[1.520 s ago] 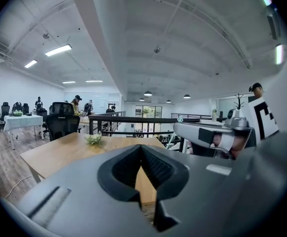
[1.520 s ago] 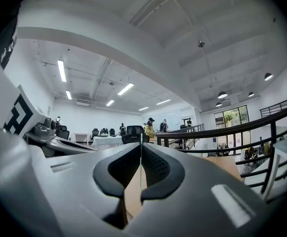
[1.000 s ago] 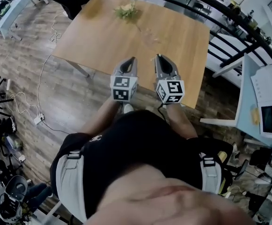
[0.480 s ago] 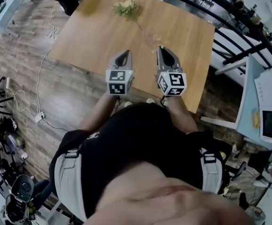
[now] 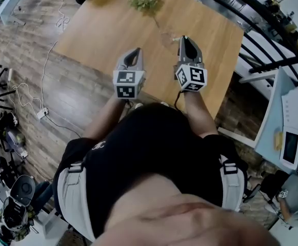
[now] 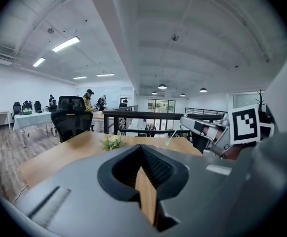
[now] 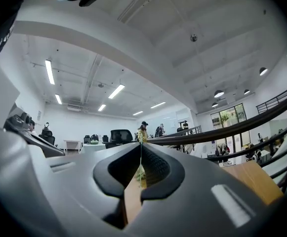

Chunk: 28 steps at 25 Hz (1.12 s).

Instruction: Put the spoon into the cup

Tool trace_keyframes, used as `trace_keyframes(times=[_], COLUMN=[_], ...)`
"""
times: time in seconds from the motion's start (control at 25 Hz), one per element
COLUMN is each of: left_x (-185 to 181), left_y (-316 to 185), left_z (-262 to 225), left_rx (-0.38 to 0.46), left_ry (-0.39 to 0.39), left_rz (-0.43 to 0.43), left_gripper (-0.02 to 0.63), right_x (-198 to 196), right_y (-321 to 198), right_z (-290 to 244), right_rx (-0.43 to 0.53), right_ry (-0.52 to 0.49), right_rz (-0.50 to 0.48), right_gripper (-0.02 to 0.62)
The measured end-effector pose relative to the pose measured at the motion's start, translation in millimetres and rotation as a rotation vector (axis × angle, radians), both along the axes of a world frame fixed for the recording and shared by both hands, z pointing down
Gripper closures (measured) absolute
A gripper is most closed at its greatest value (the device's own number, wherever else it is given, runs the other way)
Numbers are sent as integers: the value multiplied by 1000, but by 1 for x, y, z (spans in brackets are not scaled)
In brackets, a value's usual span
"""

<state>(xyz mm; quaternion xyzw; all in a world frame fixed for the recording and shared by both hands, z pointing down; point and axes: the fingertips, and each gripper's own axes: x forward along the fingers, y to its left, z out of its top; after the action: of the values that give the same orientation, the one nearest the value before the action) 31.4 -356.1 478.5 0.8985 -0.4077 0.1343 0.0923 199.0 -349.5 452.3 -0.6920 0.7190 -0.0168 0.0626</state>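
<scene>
A clear glass cup (image 5: 167, 37) stands on the wooden table (image 5: 102, 29), faint against the wood. The left gripper view shows a thin pale spoon (image 6: 171, 137) with a greenish end, slanting up just left of my right gripper (image 6: 198, 129); whether it stands in the cup I cannot tell. In the head view my right gripper (image 5: 185, 38) reaches over the table's near edge, its tip just right of the cup, jaws shut and empty (image 7: 141, 145). My left gripper (image 5: 135, 52) hovers further left and nearer the edge, its fingertips meeting with nothing between them (image 6: 141, 147).
A small leafy plant (image 5: 145, 0) sits at the table's far side. A black railing (image 5: 272, 40) runs along the right. Beyond it stands a white desk (image 5: 292, 117). Cables (image 5: 38, 127) lie on the wooden floor at left. Office chairs (image 6: 69, 116) stand behind the table.
Both grippers have moved forward over the table's near edge. The right one went further and now lies beside the cup. Both sets of jaws look the same as before.
</scene>
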Motion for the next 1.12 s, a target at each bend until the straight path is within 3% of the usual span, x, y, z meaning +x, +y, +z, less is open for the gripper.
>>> trace_keyframes(times=[0.52, 1.12], left_x=[-18, -21], left_y=[2, 21], left_z=[11, 30], left_rx=[-20, -46], left_ry=[-38, -107], left_rz=[-106, -165], left_gripper=[595, 595], right_x=[32, 66], right_y=[-61, -87], right_z=[53, 129], right_rx=[-102, -216], right_ry=[-58, -267], right_rz=[2, 79], right_gripper=[590, 589])
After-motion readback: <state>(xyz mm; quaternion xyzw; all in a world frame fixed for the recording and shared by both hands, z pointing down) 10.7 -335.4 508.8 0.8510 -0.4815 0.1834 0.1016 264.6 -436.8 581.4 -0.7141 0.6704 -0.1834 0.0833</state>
